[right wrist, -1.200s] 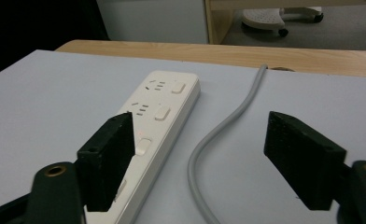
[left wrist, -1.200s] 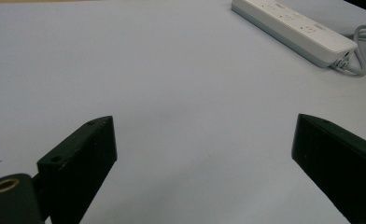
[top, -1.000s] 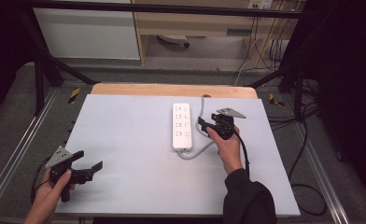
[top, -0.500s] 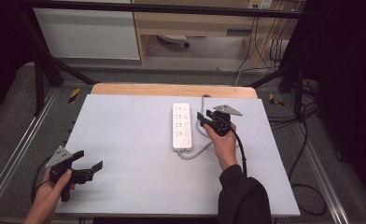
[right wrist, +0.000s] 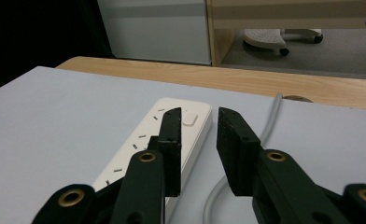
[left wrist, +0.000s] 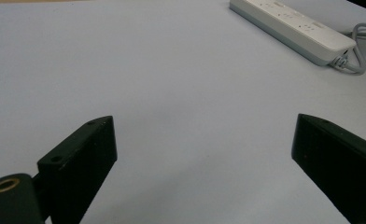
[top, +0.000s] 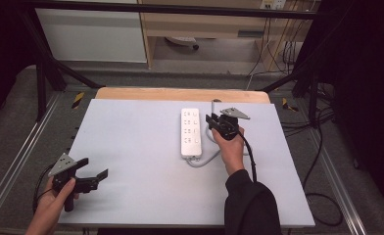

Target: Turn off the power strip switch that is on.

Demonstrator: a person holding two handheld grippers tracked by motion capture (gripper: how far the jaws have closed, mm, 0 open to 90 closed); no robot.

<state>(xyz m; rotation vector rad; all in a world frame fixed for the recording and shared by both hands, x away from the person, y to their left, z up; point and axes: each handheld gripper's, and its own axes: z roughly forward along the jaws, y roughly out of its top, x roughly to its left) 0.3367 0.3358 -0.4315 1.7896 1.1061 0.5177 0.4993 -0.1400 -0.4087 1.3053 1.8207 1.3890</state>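
On grey table (top: 131, 147), white power strip (top: 190, 132)

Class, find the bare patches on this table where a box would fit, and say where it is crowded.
Free: the wide stretch between the left gripper and the power strip, and the table's far left corner. Crowded: around the strip, where its cable loops and the right gripper hovers alongside.

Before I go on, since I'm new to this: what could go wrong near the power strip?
The right tool has just been closing, nothing clamped, one jaw over the power strip; it may scrape it or press the switch. The grey cable runs under the other jaw and might snag. The strip lies loose; the left tool is too far off to steady it.
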